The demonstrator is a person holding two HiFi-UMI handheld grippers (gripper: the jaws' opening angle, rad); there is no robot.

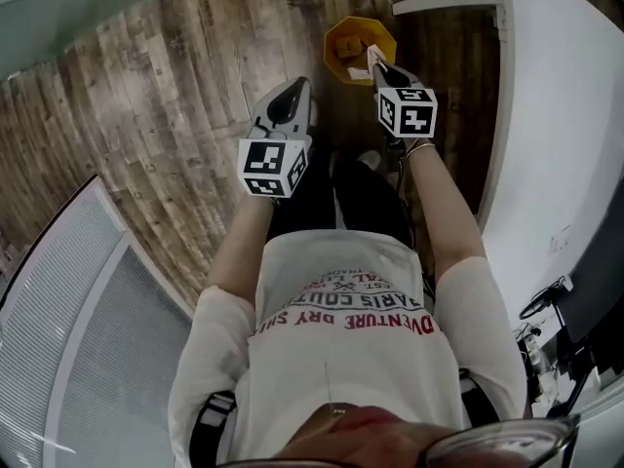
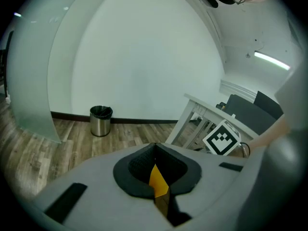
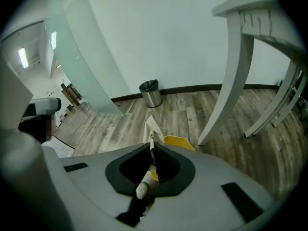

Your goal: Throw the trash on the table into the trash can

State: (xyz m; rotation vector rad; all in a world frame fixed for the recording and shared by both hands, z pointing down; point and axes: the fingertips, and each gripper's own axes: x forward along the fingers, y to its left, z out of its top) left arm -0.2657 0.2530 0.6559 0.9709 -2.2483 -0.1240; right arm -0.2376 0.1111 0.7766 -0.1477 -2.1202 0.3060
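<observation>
Right gripper view: thin white paper scrap (image 3: pixel 151 127), likely light and floppy, clamped by one end in right gripper (image 3: pixel 151 143) fingers (image 3: pixel 130 169); left gripper (image 2: pixel 154 146) fingers together.

Below me runs a weathered grey-brown wood-plank floor (image 1: pixel 166 115). A yellow plastic trash can (image 1: pixel 341 47) with an angular open rim stands on it, near the white table (image 1: pixel 565 105), whose slim white legs (image 3: pixel 232 76) rest on the planks. Farther off, against the white wall (image 2: pixel 144 57), a small round silver metal bin (image 2: pixel 100 121) with a black liner stands upright. A frosted glass panel (image 2: pixel 33 100) meets the floor near it.
</observation>
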